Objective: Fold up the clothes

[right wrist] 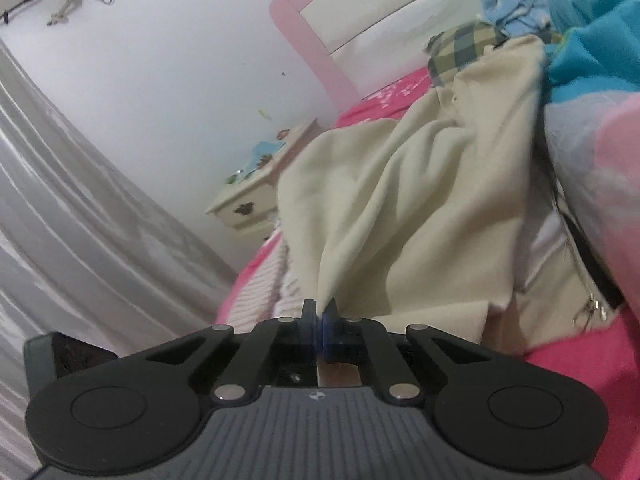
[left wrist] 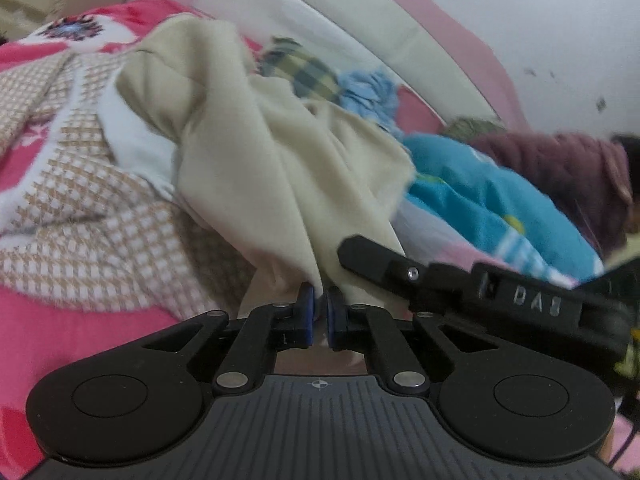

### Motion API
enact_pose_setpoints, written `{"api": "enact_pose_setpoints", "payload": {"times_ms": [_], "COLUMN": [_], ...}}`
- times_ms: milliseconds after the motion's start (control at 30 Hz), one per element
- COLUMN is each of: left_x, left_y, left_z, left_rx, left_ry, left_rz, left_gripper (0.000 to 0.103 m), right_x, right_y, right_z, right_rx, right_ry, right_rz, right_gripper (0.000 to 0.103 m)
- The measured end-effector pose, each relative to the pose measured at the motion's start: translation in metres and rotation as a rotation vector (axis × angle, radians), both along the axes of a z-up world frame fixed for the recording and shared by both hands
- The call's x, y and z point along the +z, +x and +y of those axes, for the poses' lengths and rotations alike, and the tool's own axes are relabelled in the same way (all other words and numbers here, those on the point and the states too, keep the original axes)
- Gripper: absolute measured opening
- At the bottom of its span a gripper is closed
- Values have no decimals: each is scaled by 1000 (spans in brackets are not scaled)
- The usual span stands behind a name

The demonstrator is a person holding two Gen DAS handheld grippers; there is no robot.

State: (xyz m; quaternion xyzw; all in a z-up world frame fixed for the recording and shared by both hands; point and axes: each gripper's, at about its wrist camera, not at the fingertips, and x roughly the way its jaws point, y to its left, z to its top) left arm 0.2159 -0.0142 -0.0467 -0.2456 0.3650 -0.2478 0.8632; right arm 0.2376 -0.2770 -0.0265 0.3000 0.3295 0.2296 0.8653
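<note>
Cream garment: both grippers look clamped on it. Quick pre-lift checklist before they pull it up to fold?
1. Left gripper shut on the cream garment: ok, cloth pinched between the blue pads.
2. Right gripper shut on the same garment: ok.
3. Each grip on an edge or corner: cannot tell, the cloth is bunched at the pads.
4. Garment free of the other clothes: not ok, the turquoise garment lies against it.
5. Grippers clear of each other: ok, though the right one sits close in the left wrist view.
6. Pink bedspread not caught: cannot tell.
</note>
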Motion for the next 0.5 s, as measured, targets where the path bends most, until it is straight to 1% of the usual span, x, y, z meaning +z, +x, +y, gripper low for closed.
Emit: {"api": "enact_pose_setpoints", "payload": {"times_ms": [133, 167, 233, 300, 500], "left_x": [18, 24, 36, 50, 85], "left_y": [-30, -40, -55, -80, -155], "left_z": [7, 9, 0, -7, -31], "left_rx": [-50, -71, -121, -176, -320], "left_ry": [-17, -25, -26, -25, -75], "left_rz": [-11, -16, -41, -73, -119], "left_gripper": [4, 0, 0, 0, 0], "right_x": [18, 25, 38, 53, 87], "right_y": [-31, -41, -60, -79, -144], "right_z": [-9, -10, -13, -16, -12], "right_rx": [48, 62, 84, 102, 178], "right_ry": [58, 61, 72, 76, 54], "right_rz": [4, 2, 2, 5, 10], "right_gripper": [4, 4, 4, 4, 5]}}
